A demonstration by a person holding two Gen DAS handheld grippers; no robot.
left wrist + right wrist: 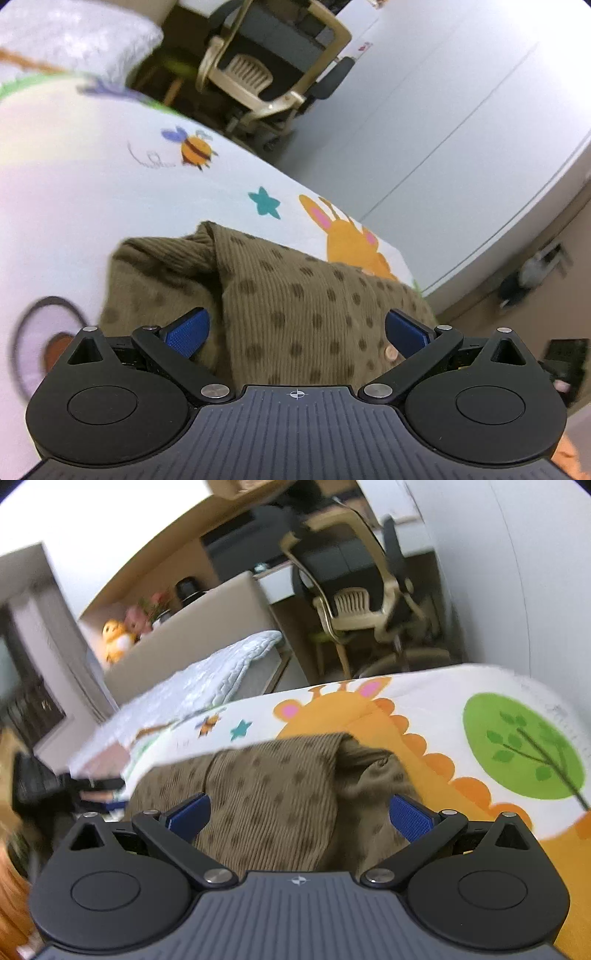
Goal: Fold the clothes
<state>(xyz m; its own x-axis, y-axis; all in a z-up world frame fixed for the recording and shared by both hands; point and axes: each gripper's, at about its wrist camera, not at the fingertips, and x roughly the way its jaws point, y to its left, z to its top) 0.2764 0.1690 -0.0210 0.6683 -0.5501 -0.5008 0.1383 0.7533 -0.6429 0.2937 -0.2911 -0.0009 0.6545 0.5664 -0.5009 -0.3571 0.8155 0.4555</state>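
Most of the folding looks done: your brown dotted garment (295, 295) lies bundled on the bed (92, 192), with left tongs (297, 330) and right tongs (299, 812) both spread, pinching nothing.

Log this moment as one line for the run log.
left gripper: open | right gripper: open | olive dotted garment: partly folded on cartoon bedsheet, between both jaws, ungripped

A home bedroom: cartoon-print bedsheet (110, 177), quilt (207, 679), desk chair (354, 602), plush toys (116, 637).
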